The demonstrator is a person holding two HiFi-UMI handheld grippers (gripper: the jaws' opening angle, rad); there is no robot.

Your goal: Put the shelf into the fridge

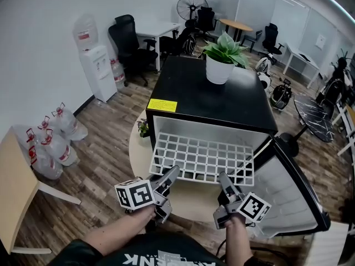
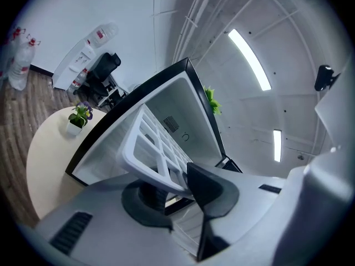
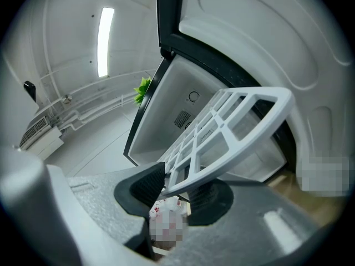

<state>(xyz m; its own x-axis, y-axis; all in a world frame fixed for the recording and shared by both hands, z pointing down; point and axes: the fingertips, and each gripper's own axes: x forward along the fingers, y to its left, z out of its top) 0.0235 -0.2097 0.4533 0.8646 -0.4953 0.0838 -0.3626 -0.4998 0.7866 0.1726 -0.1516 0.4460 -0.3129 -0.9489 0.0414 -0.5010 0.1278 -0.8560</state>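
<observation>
A white grid shelf point(image 1: 202, 157) sticks half out of the open black mini fridge point(image 1: 213, 96), its front rail toward me. My left gripper point(image 1: 168, 183) is shut on the rail's left part and my right gripper point(image 1: 224, 190) on its right part. In the left gripper view the shelf point(image 2: 150, 148) lies tilted between the two black pads of the gripper point(image 2: 175, 184), touching both, with the fridge's white inside point(image 2: 183, 110) behind. The right gripper view shows the shelf point(image 3: 233, 126) pinched the same way by that gripper point(image 3: 177, 190).
The fridge door point(image 1: 294, 193) hangs open at the right. A potted plant point(image 1: 222, 57) stands on the fridge top. The fridge rests on a round table point(image 1: 138, 154) beside a small plant point(image 1: 143, 127). Water bottles point(image 1: 52, 137), a dispenser point(image 1: 97, 65) and a desk point(image 1: 16, 187) lie left.
</observation>
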